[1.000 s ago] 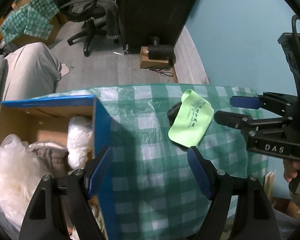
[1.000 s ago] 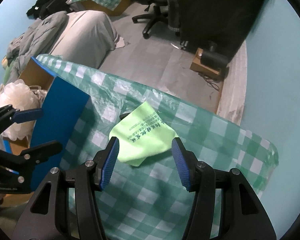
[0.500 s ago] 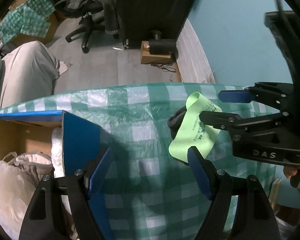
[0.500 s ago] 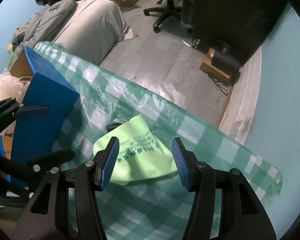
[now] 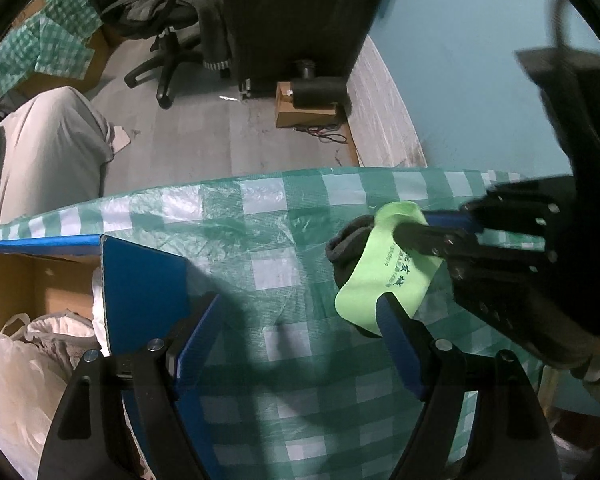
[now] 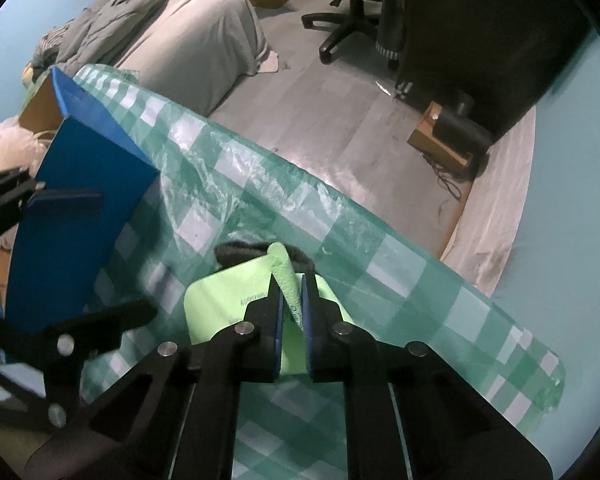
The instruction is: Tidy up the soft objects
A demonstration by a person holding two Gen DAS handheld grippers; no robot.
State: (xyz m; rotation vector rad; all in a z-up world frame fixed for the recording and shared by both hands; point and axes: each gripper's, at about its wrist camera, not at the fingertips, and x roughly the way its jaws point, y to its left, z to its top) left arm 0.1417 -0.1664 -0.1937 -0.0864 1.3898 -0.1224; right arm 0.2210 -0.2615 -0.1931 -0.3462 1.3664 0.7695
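A lime-green cloth (image 5: 384, 280) with dark printed text lies on the green-checked table cover (image 5: 280, 220), partly over a dark grey soft item (image 5: 342, 248). My right gripper (image 6: 290, 284) points down at the cloth (image 6: 228, 292), its jaws closing on a raised fold, and the pads press the fabric from both sides. In the left wrist view the right gripper (image 5: 404, 228) comes in from the right. My left gripper (image 5: 300, 304) hangs open over the table between the cloth and the blue box (image 5: 140, 280), holding nothing.
The blue cardboard box (image 6: 80, 208) stands at the table's left, holding a white plastic bag (image 5: 16, 380) and pale fabric. Beyond the table's far edge are the grey floor, an office chair (image 5: 172, 32), a dark cabinet (image 5: 300, 12) and a covered mound (image 5: 44, 148).
My right gripper sank onto the green cloth and shut on a pinched fold of it. The cloth bunched up off the dark item. My left gripper drifted a little right, staying open.
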